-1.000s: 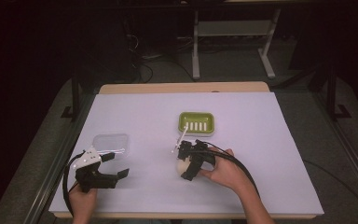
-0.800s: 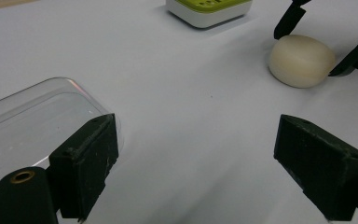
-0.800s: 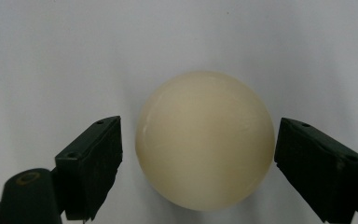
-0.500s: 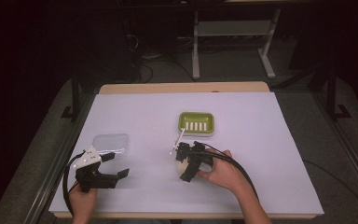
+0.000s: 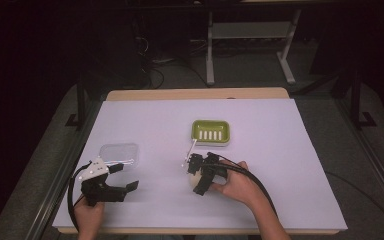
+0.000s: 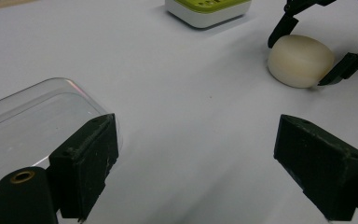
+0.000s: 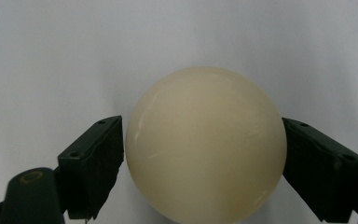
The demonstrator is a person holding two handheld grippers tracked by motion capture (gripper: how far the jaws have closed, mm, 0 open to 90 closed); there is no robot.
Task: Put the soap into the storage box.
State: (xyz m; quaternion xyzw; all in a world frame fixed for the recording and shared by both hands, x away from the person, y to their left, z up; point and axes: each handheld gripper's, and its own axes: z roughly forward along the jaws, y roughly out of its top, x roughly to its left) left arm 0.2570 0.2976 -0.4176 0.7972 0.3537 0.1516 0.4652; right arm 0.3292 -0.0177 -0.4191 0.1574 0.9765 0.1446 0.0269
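A cream, rounded soap bar (image 7: 205,140) lies on the white table cover, and my right gripper (image 7: 203,158) is shut on it with a pad pressed against each side. In the high view the soap bar (image 5: 198,188) peeks out below the right gripper (image 5: 200,181), just left of the table's middle. My left gripper (image 5: 125,177) rests open at the front left with nothing between its pads (image 6: 86,158). From the left gripper view the soap bar (image 6: 300,60) sits on the table between the other gripper's black fingers.
A green soap dish (image 5: 210,132) on a white base stands just behind the right gripper. A clear plastic lid (image 5: 120,152) lies by the left gripper, close to its left jaw (image 6: 23,126). The table's wooden far edge (image 5: 195,94) runs along the back.
My right gripper has shifted slightly left and toward the person, and the soap bar shows more below it. The left gripper has stayed put.
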